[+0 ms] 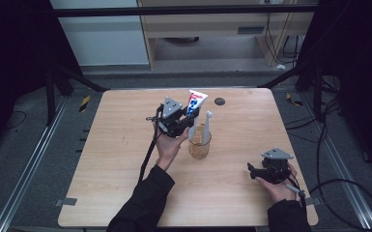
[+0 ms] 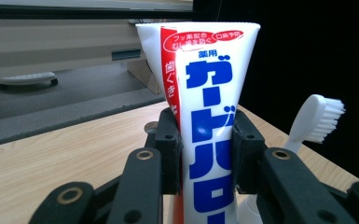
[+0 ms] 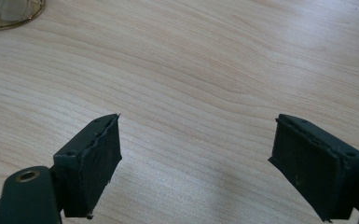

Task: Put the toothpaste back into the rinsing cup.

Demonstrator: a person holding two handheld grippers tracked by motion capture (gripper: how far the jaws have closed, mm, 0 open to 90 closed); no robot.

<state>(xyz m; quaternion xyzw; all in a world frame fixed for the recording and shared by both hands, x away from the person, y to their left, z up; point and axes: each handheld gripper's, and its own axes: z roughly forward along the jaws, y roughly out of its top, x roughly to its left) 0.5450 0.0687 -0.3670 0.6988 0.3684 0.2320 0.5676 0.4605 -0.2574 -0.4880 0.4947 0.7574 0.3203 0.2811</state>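
Nearest the person's edge of the pale wooden table [image 1: 125, 159], the right gripper [image 1: 254, 172] was held low over the bare wood, well to the near right of the amber see-through cup [image 1: 199, 145], with its jaws spread wide and nothing between them. Just left of the cup, the left gripper [image 2: 205, 144] was clamped on the white toothpaste tube with blue and red lettering [image 2: 205, 112], held upright over the cup's rim. In the cup a white toothbrush [image 1: 207, 126] was stood upright.

Table [image 1: 125, 145]: pale wood, square.
Floor [image 1: 24, 145]: grey carpet, metal rails.
Back: light wooden cabinet [image 1: 222, 24], white panel [image 1: 101, 34].
Sides: dark.
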